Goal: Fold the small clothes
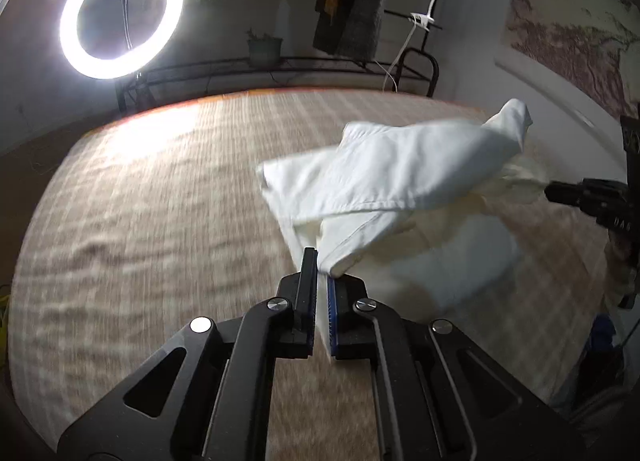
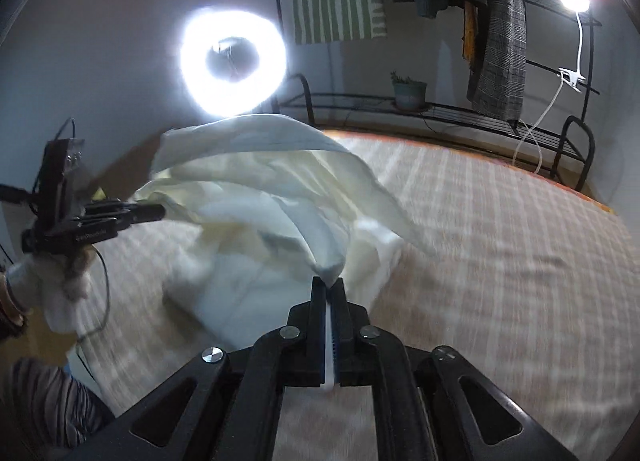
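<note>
A small white garment (image 1: 400, 177) hangs in the air above the striped beige bed cover (image 1: 160, 201), stretched between both grippers. My left gripper (image 1: 319, 265) is shut on one corner of it. The right gripper (image 1: 554, 192) shows at the right edge of the left wrist view, pinching the other end. In the right wrist view my right gripper (image 2: 330, 285) is shut on the white garment (image 2: 260, 197), and the left gripper (image 2: 158, 213) holds its far end at the left. Part of the cloth sags toward the bed cover (image 2: 500, 241).
A bright ring light (image 1: 120, 17) stands beyond the bed. A black metal rack (image 2: 440, 109) with a potted plant (image 2: 408, 91), hanging clothes (image 2: 500, 29) and a clip lamp (image 2: 574, 1) runs along the far side. A wall (image 1: 560, 41) is at the right.
</note>
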